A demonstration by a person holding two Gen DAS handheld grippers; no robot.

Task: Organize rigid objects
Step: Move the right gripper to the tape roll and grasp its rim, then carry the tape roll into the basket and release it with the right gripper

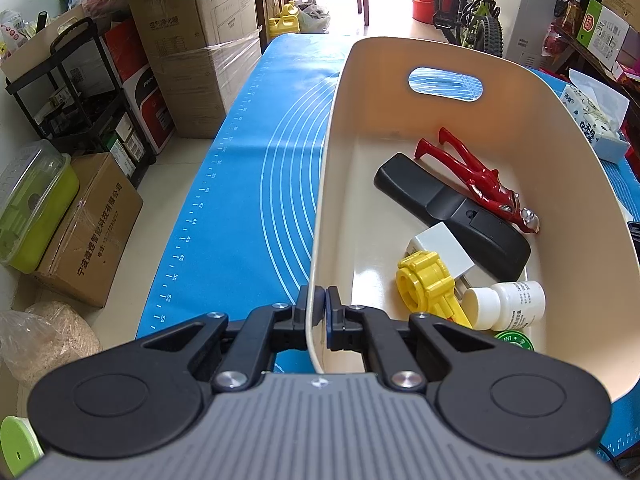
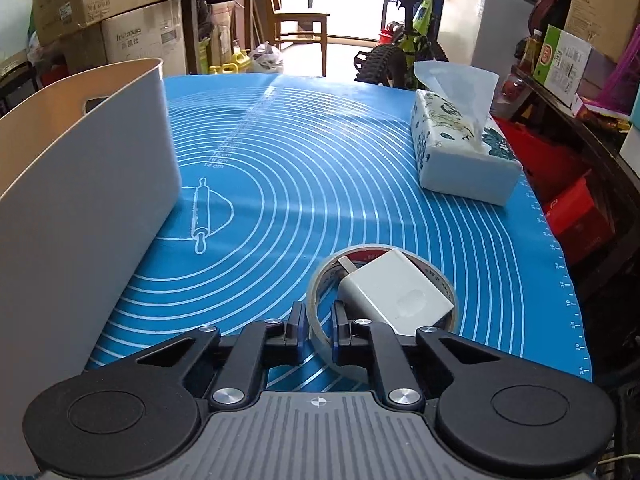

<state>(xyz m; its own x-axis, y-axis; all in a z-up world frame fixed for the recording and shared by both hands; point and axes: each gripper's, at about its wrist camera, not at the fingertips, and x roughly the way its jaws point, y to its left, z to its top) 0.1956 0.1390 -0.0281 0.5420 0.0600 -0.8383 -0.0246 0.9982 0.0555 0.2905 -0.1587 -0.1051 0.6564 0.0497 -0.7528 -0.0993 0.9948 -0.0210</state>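
Your left tongs point(image 1: 323, 304) pinch the thin near rim of the smooth cream plastic bin point(image 1: 520, 92), one finger outside, one inside. Ahead and right of them, in the bin, lie a matte black remote point(image 1: 448, 208), glossy red pliers point(image 1: 480, 178), a knobbly yellow plastic piece point(image 1: 428, 282), a white bottle point(image 1: 508, 304) and a white block point(image 1: 440, 246). Your right tongs point(image 2: 319, 320) straddle the wall of a clear tape ring point(image 2: 320, 292), fingers just off it, not clenched. A white square charger point(image 2: 396, 290) rests across the ring. Left of them rises the bin's outer wall point(image 2: 80, 208); ahead, open blue ringed mat point(image 2: 320, 184) on the worktop; far right, a tissue pack point(image 2: 460, 160).
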